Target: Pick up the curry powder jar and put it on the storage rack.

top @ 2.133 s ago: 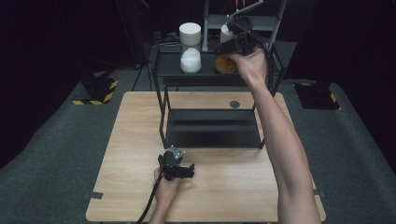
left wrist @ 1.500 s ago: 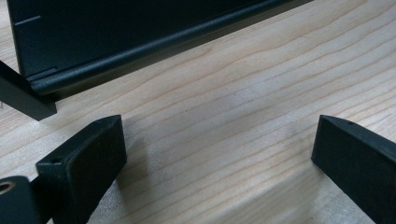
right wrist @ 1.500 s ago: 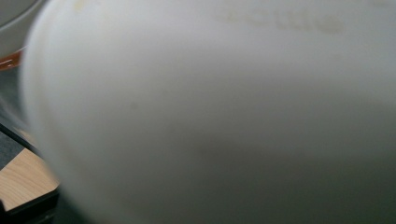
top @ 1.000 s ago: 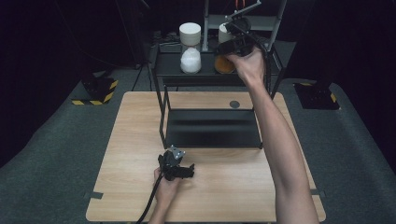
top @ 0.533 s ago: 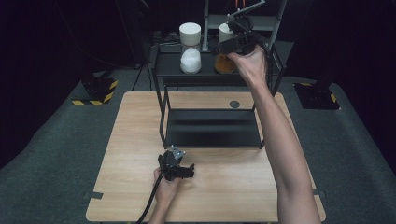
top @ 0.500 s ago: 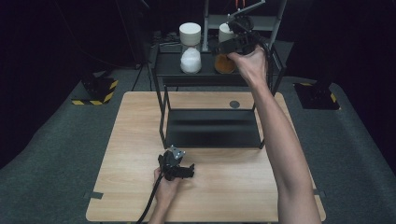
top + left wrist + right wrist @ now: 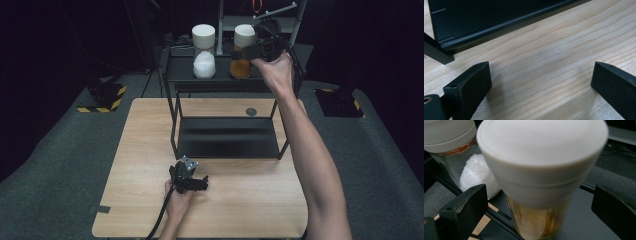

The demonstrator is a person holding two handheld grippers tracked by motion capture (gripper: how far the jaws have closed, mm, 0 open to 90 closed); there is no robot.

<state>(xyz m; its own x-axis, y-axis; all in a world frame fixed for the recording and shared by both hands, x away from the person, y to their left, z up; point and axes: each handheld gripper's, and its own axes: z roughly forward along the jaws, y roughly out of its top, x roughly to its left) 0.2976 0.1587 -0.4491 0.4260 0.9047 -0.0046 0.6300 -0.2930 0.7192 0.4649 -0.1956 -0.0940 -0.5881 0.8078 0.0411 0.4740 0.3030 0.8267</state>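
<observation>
Left gripper point(image 7: 192, 181): held low at the near edge of the wooden table point(image 7: 240, 210); jaws spread wide, bare wood between the fingers point(image 7: 469, 87), nothing gripped. Black shelf rack point(image 7: 227, 137): its lower edge is seen just beyond those fingers.

Right gripper point(image 7: 252, 50): raised to the rack's top shelf; jaws have just been opening and stand wide. Amber jar point(image 7: 541, 217) with white lid point(image 7: 541, 147): placed upright between the fingers point(image 7: 466, 207), apparently untouched by either pad, though the lid is blurred. Second jar of white grains point(image 7: 477, 177): set just beyond the left finger.
</observation>
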